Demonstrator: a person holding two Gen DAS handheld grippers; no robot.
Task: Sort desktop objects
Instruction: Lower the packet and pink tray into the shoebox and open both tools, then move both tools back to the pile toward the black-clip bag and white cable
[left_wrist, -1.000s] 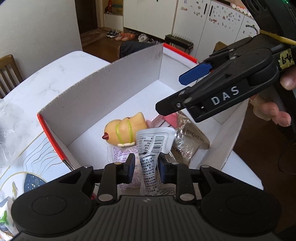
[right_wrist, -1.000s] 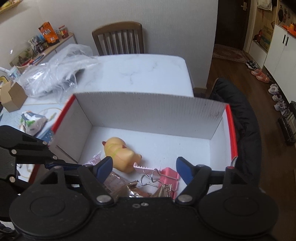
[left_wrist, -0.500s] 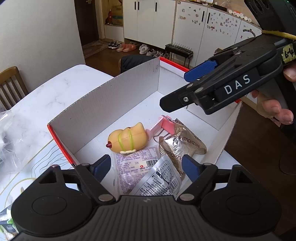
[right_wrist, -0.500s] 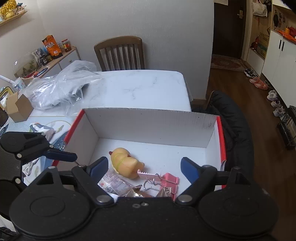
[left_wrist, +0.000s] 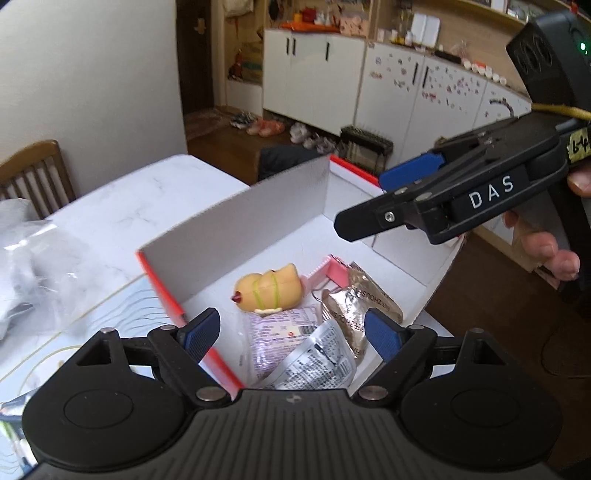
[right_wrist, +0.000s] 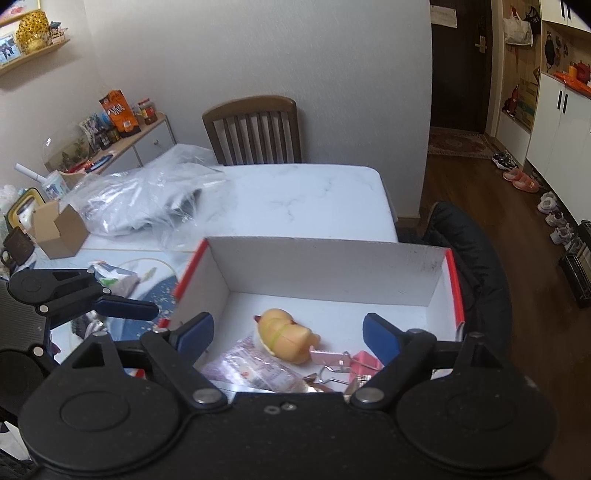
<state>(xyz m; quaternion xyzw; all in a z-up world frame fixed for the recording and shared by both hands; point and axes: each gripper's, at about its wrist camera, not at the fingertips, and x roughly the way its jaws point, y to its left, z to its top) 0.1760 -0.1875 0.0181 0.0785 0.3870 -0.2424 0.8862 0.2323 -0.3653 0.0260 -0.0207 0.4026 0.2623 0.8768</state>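
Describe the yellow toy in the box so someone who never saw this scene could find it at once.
On the white table stands an open white box with red edges. On its floor, toward the middle, the yellow toy lies on its side, beside a pink clip and above the snack packets. It alone is rounded and rubbery, with a green band and a small red tip.

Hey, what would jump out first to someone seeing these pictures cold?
Probably the yellow duck toy, lying on its side in the white box with red edges. Around it sit snack packets and pink binder clips. Both tongs, left and right, hover open above the box, empty.
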